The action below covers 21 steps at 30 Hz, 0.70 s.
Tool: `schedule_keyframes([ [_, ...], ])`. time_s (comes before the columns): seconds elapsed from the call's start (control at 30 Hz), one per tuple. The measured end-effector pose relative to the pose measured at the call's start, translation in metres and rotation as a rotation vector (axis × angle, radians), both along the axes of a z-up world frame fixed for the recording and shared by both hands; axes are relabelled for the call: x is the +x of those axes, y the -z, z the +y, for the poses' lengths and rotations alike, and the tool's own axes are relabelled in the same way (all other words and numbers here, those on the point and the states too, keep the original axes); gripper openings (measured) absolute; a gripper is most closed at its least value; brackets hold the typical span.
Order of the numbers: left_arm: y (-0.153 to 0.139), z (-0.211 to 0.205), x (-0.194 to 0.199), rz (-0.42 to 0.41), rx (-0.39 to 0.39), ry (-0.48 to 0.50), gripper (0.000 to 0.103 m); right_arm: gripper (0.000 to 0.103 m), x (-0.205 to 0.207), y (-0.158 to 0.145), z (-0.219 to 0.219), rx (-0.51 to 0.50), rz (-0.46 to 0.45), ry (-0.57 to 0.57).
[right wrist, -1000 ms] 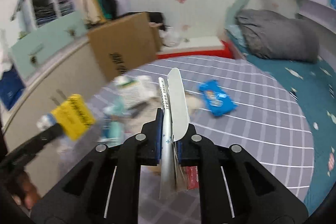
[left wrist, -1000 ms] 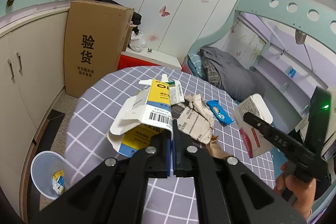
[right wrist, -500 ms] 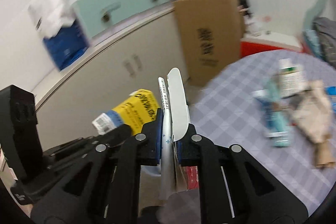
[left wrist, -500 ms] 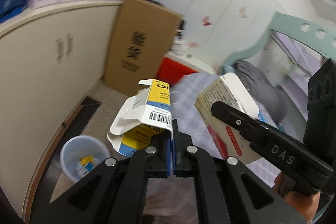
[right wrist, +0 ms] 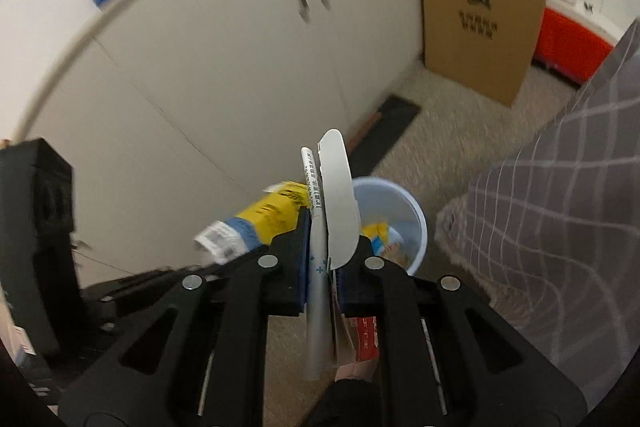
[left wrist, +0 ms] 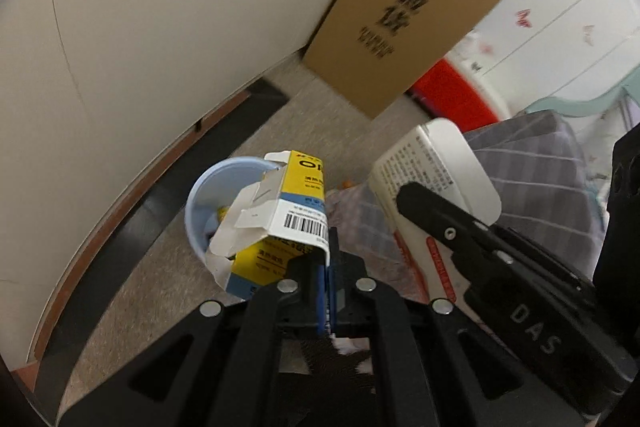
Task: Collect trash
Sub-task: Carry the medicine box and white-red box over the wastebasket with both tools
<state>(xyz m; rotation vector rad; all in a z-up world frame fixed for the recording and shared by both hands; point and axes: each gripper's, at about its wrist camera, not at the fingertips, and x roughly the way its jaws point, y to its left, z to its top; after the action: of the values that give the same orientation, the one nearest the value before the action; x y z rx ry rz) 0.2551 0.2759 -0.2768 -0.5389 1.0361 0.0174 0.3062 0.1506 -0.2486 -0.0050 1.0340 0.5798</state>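
My left gripper (left wrist: 329,267) is shut on a torn yellow, blue and white carton (left wrist: 280,223), which hangs over the light-blue waste bin (left wrist: 208,195) on the floor. My right gripper (right wrist: 322,247) is shut on a flattened white and red box (right wrist: 336,195), held edge-on above the same waste bin (right wrist: 404,223). In the left wrist view the right gripper (left wrist: 416,199) and its white box (left wrist: 436,163) sit just right of the carton. In the right wrist view the yellow carton (right wrist: 264,219) shows left of my fingers. Some scraps lie inside the bin.
Cream cabinet doors (left wrist: 140,27) curve behind the bin. A tall brown cardboard box (right wrist: 480,3) leans against them, with a red bin (right wrist: 568,47) beyond. The grey checked tablecloth (right wrist: 560,207) hangs at the right. A black strip (left wrist: 160,207) runs along the cabinet base.
Both grippers have swung left off the table and down toward the floor, each still holding its box. The waste bin, small and far before, now lies right below the boxes.
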Motion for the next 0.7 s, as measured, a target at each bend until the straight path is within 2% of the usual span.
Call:
schedule_keyframes([
  [0.13,0.029,0.01,0.019,0.053,-0.023,-0.006,0.002,0.011,0.018,0.035,0.001,-0.031,0.04,0.034],
  [0.2,0.04,0.014,0.033,0.06,-0.07,-0.017,0.002,0.011,0.024,0.04,-0.001,-0.035,0.037,0.05],
  [0.4,0.051,0.01,0.064,0.042,-0.079,-0.039,0.003,0.011,0.038,0.047,-0.013,0.003,0.016,0.113],
  [0.47,0.058,0.015,0.069,0.037,-0.109,-0.058,0.013,0.011,0.042,0.052,-0.015,0.011,0.029,0.123],
  [0.5,0.063,0.017,0.072,0.051,-0.13,-0.06,0.04,0.011,0.042,0.054,-0.016,0.012,0.032,0.13],
  [0.53,0.066,0.019,0.073,0.059,-0.139,-0.067,0.058,0.012,0.044,0.056,-0.016,0.011,0.033,0.131],
  [0.7,0.081,0.033,0.064,0.09,-0.163,-0.12,0.063,0.012,0.048,0.067,-0.012,0.001,0.055,0.126],
])
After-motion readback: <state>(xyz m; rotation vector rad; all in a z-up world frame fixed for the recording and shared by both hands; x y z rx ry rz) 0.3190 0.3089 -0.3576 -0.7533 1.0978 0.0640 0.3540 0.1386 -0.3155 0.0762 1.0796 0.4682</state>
